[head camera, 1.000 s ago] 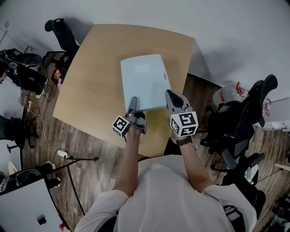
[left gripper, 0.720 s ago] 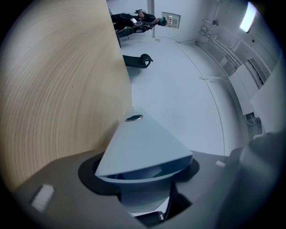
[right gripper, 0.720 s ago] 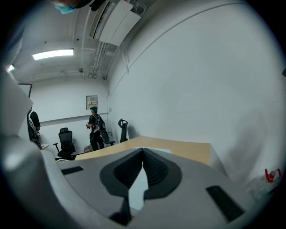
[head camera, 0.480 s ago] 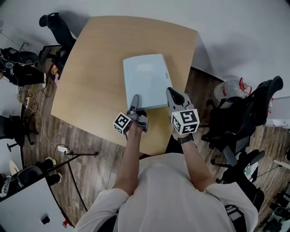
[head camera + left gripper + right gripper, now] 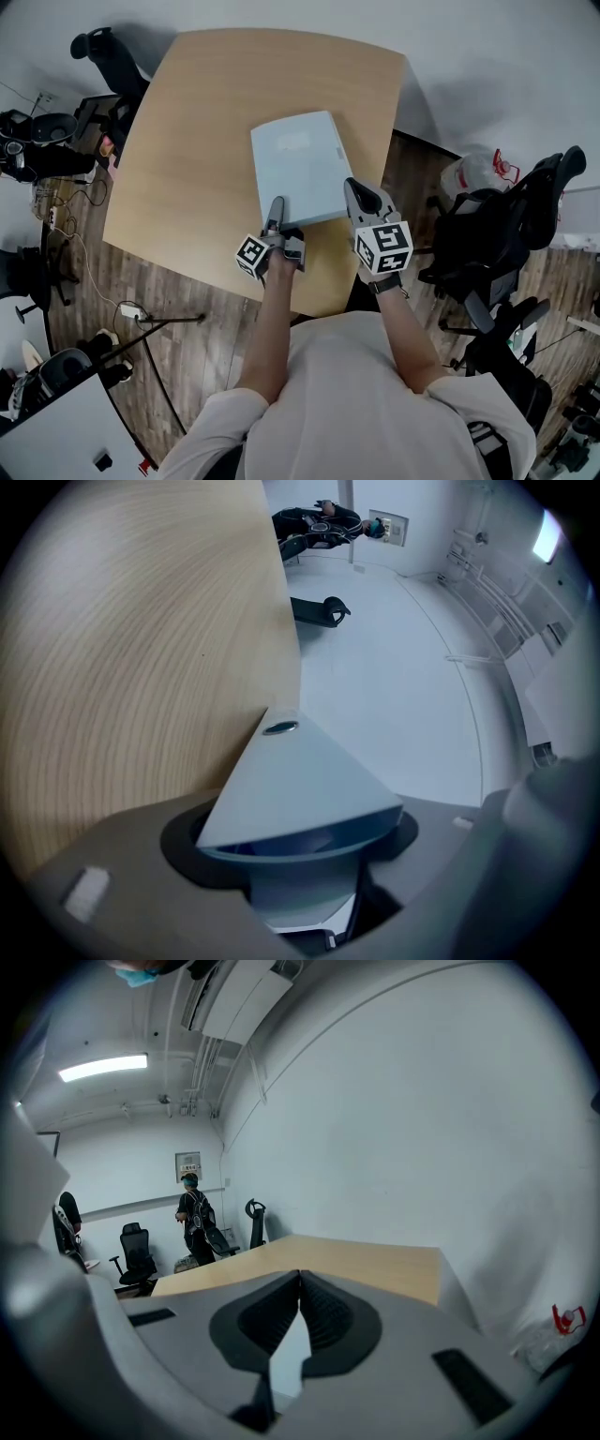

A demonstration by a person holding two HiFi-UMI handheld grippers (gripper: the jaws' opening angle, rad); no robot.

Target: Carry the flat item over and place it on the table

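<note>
The flat item [image 5: 298,169] sits over the counter [image 5: 187,141], long axis running away from the person, its near edge clamped by the left gripper [image 5: 276,206] and apparently pinched at the corner by the right gripper [image 5: 355,193].

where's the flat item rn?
Head view, centre: the pale blue flat item is over the table, its near edge clamped by the left gripper, with the right gripper beside it.

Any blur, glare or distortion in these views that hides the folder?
Head view: sharp, evenly lit, edges bowed; folder stands clear against the table. Left gripper view: strong fisheye, folder soft up close. Right gripper view: ceiling light bright, no glare, dark corners.
</note>
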